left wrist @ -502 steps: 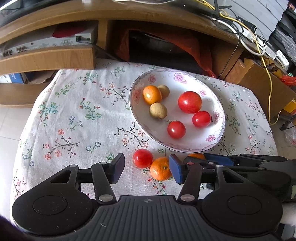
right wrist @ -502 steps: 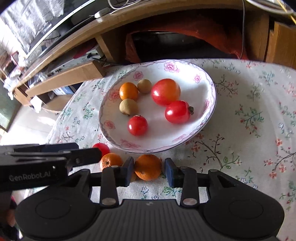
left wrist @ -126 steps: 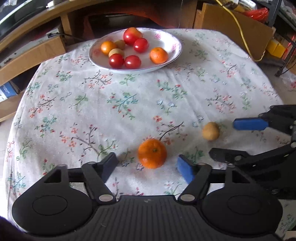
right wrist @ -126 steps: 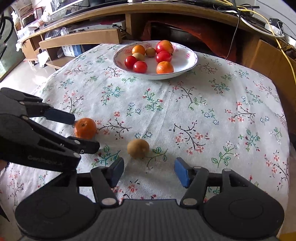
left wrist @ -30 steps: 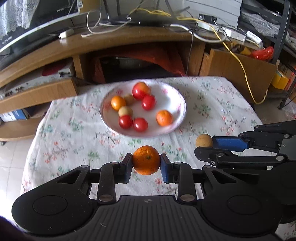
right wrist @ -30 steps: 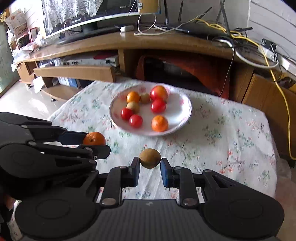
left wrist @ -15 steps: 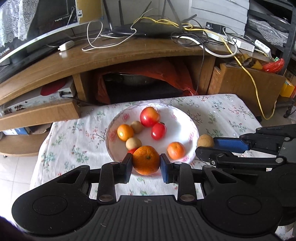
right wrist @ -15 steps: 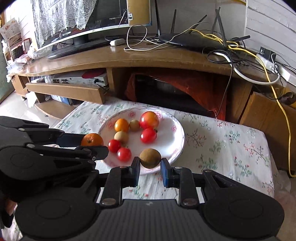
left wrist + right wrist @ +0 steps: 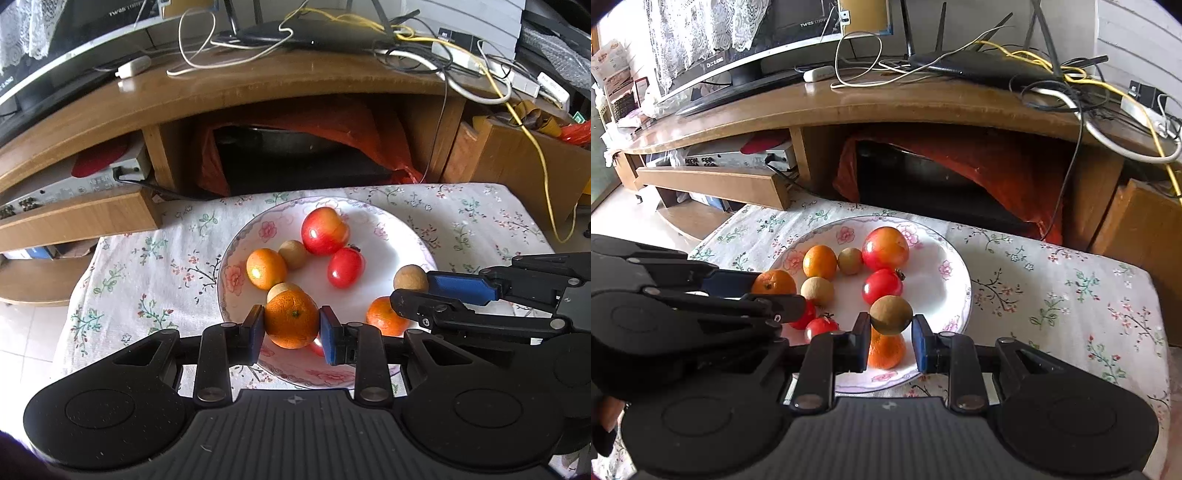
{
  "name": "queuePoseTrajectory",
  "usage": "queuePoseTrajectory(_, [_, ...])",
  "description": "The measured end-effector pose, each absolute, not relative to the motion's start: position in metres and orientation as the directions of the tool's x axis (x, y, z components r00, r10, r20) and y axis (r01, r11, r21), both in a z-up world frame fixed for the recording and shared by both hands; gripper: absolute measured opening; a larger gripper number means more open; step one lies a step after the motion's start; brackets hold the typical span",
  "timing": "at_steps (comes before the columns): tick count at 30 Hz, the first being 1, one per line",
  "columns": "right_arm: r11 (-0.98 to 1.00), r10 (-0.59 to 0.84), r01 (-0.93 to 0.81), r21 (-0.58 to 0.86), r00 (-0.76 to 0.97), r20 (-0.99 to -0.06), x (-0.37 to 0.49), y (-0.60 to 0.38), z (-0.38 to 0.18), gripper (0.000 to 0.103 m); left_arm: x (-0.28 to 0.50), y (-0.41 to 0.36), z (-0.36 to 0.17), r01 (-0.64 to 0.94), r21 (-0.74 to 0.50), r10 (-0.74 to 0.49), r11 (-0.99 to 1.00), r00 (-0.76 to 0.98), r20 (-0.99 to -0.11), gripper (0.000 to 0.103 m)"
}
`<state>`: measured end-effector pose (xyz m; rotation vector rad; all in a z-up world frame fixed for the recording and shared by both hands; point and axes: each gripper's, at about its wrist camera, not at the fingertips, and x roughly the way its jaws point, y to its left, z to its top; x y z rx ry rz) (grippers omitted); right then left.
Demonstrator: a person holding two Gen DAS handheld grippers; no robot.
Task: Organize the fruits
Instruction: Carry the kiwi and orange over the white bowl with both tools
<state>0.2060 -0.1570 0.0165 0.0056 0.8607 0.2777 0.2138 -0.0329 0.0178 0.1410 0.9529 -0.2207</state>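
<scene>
My left gripper (image 9: 291,328) is shut on an orange (image 9: 291,319), held over the near left part of the floral plate (image 9: 402,229). My right gripper (image 9: 889,341) is shut on a small brown round fruit (image 9: 890,314), held above the plate's (image 9: 955,273) near right part. Each gripper shows in the other's view, the right gripper (image 9: 410,288) with its brown fruit (image 9: 410,277), the left gripper (image 9: 775,295) with its orange (image 9: 772,282). On the plate lie a large red fruit (image 9: 885,248), small tomatoes (image 9: 881,286), two oranges (image 9: 819,261) and two brown fruits (image 9: 817,291).
The plate sits on a table with a flowered cloth (image 9: 1063,295). Behind it stands a wooden TV bench (image 9: 886,107) with cables (image 9: 1052,81), a router and a screen. A wooden box (image 9: 517,162) stands at the right, tiled floor (image 9: 22,339) at the left.
Both grippers have moved forward with their fruits and now hang over the plate, which looks larger and closer. Both grips are unchanged.
</scene>
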Motion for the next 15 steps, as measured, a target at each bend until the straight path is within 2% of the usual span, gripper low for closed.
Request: queuePoseTrajectory(15, [0.957,0.268,-0.256,0.135,0.607,-0.748,0.217,-0.160,0.000,0.017,0.224,-0.035,0.006,0.242,0.030,-0.111,0.970,0.545,-0.831,0.038])
